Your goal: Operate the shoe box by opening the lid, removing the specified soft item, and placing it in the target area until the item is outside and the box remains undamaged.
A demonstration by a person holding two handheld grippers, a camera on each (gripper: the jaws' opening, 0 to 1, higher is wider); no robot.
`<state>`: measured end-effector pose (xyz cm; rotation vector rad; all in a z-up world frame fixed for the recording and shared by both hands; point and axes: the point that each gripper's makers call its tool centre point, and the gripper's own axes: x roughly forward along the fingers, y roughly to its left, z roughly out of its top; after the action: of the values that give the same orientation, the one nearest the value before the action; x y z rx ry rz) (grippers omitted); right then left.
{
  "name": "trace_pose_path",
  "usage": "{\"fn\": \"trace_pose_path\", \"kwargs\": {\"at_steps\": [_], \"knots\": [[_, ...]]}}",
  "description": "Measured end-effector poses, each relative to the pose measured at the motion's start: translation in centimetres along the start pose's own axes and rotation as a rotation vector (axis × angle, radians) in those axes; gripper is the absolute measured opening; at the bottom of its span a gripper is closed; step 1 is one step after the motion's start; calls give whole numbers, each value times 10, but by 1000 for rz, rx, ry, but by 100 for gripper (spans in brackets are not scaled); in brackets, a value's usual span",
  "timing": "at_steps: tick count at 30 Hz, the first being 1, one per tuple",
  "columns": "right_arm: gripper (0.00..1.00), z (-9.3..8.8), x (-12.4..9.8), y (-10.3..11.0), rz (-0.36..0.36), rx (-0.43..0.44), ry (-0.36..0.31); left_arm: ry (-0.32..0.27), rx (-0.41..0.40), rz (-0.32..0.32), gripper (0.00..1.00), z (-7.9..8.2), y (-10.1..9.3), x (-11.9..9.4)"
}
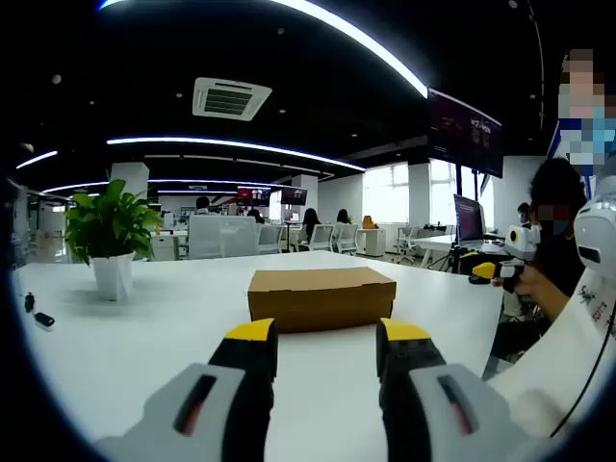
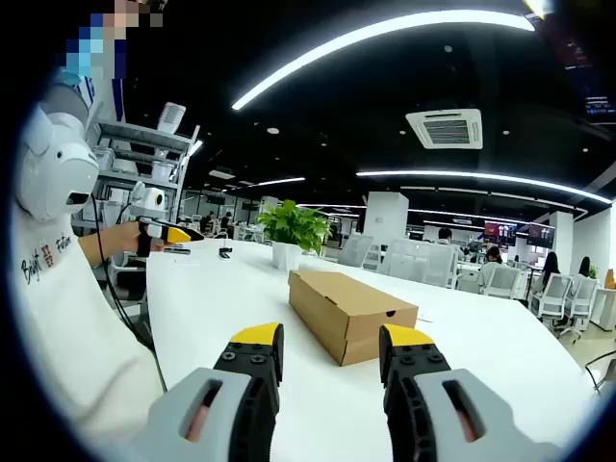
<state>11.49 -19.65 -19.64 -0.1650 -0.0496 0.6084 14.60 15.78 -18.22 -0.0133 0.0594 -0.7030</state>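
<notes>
A brown cardboard shoe box (image 1: 321, 296) lies on the white table (image 1: 144, 337) with its lid closed. My left gripper (image 1: 322, 339) hovers just in front of the box's long side, its jaws open and nothing between them. In the right gripper view the same box (image 2: 348, 310) shows from one end, slightly to the right and farther off. My right gripper (image 2: 330, 345) is open too, short of the box and holding nothing. The soft item is hidden inside the closed box.
A potted green plant (image 1: 111, 241) in a white pot stands at the table's left, also seen as the plant (image 2: 292, 234) behind the box. Small dark objects (image 1: 37, 314) lie near the left edge. A person (image 1: 558, 241) holding another gripper sits at the right. Office chairs stand behind.
</notes>
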Motion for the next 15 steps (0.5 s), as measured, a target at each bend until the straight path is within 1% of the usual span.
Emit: {"fn": "trace_pose_path", "kwargs": {"at_steps": [3,7,15], "knots": [[43,1,1,2,11,14,-4,2,18,-5,42,2,-3,2],[43,5,1,5,16,4,-16,-2,20,-17,42,6,-8,3],[44,7,1,5,13,-6,-18,4,19,-21,42,4,-9,3]]}}
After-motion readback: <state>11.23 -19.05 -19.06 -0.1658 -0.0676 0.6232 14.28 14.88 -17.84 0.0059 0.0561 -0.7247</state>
